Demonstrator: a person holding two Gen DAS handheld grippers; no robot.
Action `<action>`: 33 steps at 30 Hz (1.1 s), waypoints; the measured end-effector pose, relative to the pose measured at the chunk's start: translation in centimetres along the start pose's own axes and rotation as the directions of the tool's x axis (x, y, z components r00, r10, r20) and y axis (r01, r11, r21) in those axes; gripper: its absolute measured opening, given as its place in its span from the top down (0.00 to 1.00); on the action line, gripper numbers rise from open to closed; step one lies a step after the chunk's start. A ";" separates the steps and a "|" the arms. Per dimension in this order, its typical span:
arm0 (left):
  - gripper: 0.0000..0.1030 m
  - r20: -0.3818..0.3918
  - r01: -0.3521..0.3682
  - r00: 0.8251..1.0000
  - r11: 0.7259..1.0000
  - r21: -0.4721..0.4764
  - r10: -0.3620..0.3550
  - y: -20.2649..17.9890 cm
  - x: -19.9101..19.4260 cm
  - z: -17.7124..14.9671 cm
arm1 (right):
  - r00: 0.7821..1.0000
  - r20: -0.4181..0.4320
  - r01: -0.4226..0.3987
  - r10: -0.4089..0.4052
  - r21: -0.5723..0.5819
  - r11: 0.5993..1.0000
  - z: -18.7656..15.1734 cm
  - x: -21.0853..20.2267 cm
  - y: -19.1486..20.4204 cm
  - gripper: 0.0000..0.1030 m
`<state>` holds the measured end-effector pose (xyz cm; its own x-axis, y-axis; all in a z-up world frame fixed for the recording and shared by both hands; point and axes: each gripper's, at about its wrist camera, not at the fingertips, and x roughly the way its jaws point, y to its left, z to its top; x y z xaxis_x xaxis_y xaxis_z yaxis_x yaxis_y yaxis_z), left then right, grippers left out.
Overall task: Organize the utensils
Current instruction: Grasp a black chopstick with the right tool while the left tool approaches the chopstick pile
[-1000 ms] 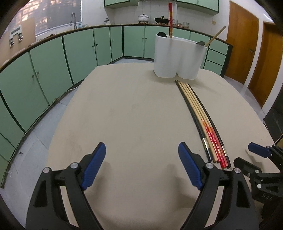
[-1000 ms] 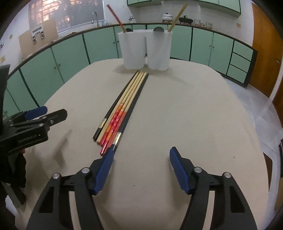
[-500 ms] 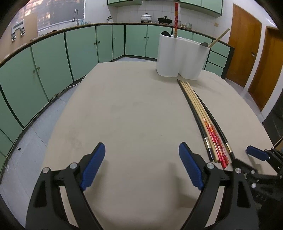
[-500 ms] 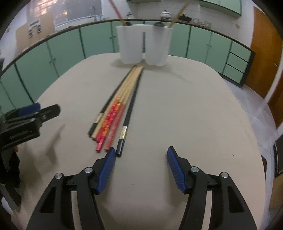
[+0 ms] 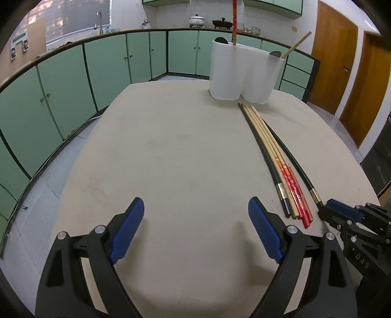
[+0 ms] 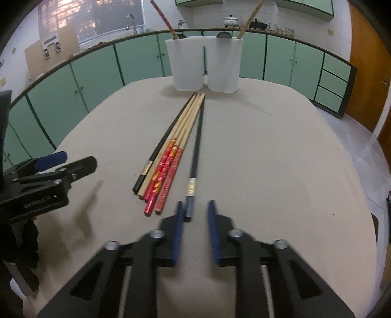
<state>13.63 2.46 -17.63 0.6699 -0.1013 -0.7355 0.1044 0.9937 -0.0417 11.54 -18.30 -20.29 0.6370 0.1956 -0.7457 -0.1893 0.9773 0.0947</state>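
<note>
One black chopstick (image 6: 196, 146), now apart, between just-closing right fingers (image 6: 178, 232).

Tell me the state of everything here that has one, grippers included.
left gripper: open, empty.
right gripper: jaws just closing, blurred, on the near end of the lone black chopstick.
lone black chopstick: lying flat, apart from the chopstick bundle.
chopstick bundle: lying flat, side by side, untouched.
white holder: upright, with a red chopstick and a wooden chopstick leaning inside.
</note>
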 end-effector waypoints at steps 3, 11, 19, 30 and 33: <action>0.18 -0.017 0.017 1.000 1.000 0.002 -0.017 -0.5 0.3 0.0 | 1.000 -0.001 -0.009 0.009 0.007 1.000 0.0 0.0 0.0 0.93; 0.18 -0.067 0.090 0.994 0.995 0.040 -0.087 -3.1 1.1 -0.4 | 0.999 0.011 0.044 -0.045 0.063 0.997 0.1 -0.5 -3.4 0.93; 0.17 -0.088 0.094 0.992 0.994 0.056 -0.089 -5.0 2.0 -0.4 | 0.999 0.008 0.051 -0.052 0.090 0.995 0.1 -0.4 -5.6 0.93; 0.17 -0.103 0.044 0.994 0.994 0.099 -0.033 -6.0 2.4 -0.3 | 1.000 0.009 0.027 -0.028 0.106 0.994 0.0 -0.4 -5.8 0.93; 0.17 -0.105 0.029 0.994 0.995 0.096 -0.019 -6.1 2.5 -0.2 | 1.000 0.008 0.026 -0.027 0.107 0.994 0.1 -0.3 -5.8 0.93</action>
<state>14.56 -3.81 -19.33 0.5870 -0.1143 -0.8014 0.1938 0.9810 0.0020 12.49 -24.05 -20.57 0.6479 0.1697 -0.7426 -0.0913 0.9851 0.1454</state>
